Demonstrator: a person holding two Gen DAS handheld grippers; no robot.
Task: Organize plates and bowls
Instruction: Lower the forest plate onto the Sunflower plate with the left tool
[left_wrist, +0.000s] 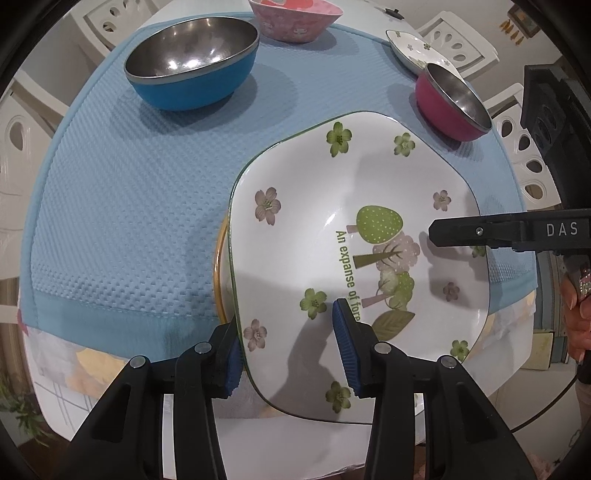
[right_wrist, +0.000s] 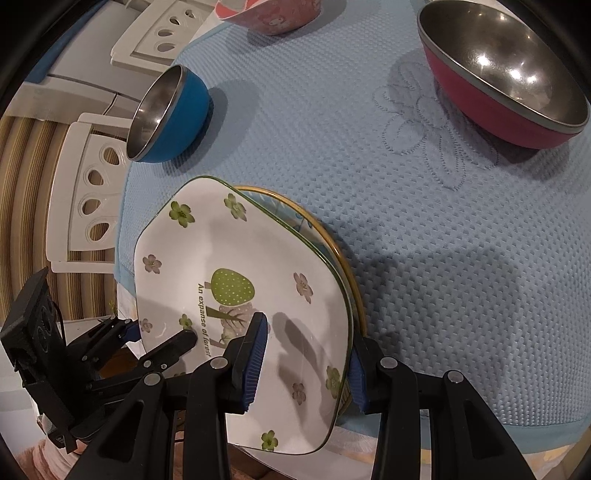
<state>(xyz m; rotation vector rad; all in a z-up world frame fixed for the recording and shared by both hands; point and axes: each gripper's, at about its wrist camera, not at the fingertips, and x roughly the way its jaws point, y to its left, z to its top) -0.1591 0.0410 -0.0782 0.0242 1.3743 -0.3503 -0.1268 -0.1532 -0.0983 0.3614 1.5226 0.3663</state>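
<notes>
A white square plate with green and pink flowers (left_wrist: 332, 229) (right_wrist: 236, 266) lies on a gold-rimmed plate (left_wrist: 218, 266) (right_wrist: 332, 243) at the near edge of the blue mat. My left gripper (left_wrist: 288, 354) straddles the flowered plate's left rim, jaws apart, one pad under the rim and one above. My right gripper (right_wrist: 306, 365) straddles the opposite rim, jaws apart; it shows in the left wrist view (left_wrist: 480, 232) as a black finger over the plate. Whether either pad presses the plate is unclear.
On the blue mat (left_wrist: 129, 203) stand a blue steel bowl (left_wrist: 192, 62) (right_wrist: 170, 118), a red steel bowl (left_wrist: 450, 107) (right_wrist: 502, 81), a pink patterned bowl (left_wrist: 295, 18) (right_wrist: 273, 14) and a small flowered dish (left_wrist: 413, 48). White chairs (right_wrist: 85, 192) surround the table.
</notes>
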